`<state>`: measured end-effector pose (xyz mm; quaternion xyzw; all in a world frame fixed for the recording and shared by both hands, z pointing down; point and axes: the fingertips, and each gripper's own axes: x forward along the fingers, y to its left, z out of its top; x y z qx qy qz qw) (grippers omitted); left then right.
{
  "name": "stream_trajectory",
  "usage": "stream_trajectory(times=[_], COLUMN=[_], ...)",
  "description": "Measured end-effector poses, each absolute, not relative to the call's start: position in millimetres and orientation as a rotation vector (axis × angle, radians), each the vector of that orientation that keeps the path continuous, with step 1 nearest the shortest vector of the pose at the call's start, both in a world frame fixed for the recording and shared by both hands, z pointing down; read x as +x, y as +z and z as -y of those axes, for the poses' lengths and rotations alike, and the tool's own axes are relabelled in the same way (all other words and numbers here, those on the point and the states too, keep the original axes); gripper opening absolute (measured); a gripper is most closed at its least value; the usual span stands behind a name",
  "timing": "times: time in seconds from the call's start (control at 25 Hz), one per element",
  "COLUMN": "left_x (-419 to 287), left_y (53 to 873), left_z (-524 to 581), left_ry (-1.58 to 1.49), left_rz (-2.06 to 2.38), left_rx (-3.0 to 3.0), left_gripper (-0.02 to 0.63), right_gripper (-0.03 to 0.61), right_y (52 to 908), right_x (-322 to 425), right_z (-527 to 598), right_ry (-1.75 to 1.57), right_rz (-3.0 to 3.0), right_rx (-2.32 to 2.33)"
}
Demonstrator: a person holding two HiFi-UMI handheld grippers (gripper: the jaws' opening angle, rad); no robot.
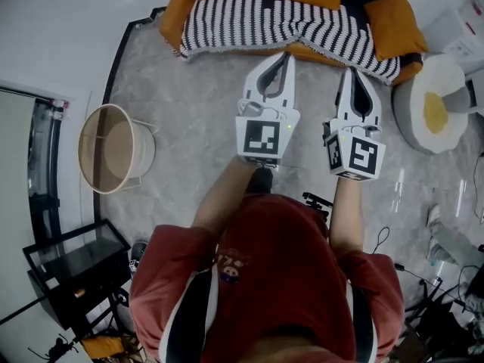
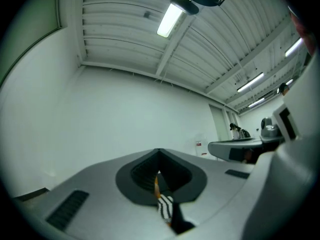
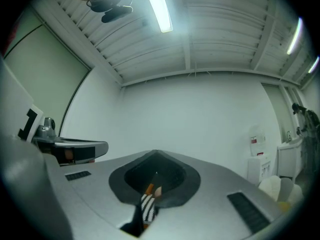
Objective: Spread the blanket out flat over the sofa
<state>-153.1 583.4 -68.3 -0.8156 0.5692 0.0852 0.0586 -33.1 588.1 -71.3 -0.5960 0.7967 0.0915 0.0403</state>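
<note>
My left claw [image 1: 286,54] and right claw [image 1: 352,71] are both clamped shut and empty (held side by side), pointing at the striped blanket [image 1: 249,20] draped across the orange sofa [image 1: 393,25].

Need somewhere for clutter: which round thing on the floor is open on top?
The beige basket at the person's left: you see down into it. The white round stool at the right has a closed top.
</note>
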Motion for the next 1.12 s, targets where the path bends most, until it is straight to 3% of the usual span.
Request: stream_trajectory(times=[0.6,1.12], left_x=[-199,-147], left_y=[-67,-66], left_z=[-454,-331], left_ry=[0.258,0.23], left_rz=[-1.692,-1.69], left_rx=[-2.506,-2.474], left_gripper=[0.015,0.015], right_gripper=[0.012,0.012], right_y=[-73,-68], right_x=[-77,-25], right_z=[-464,-336], right_ry=[0.289,0.256], right_rz=[-2.41,-2.376], right_rx=[-1.858,-1.827])
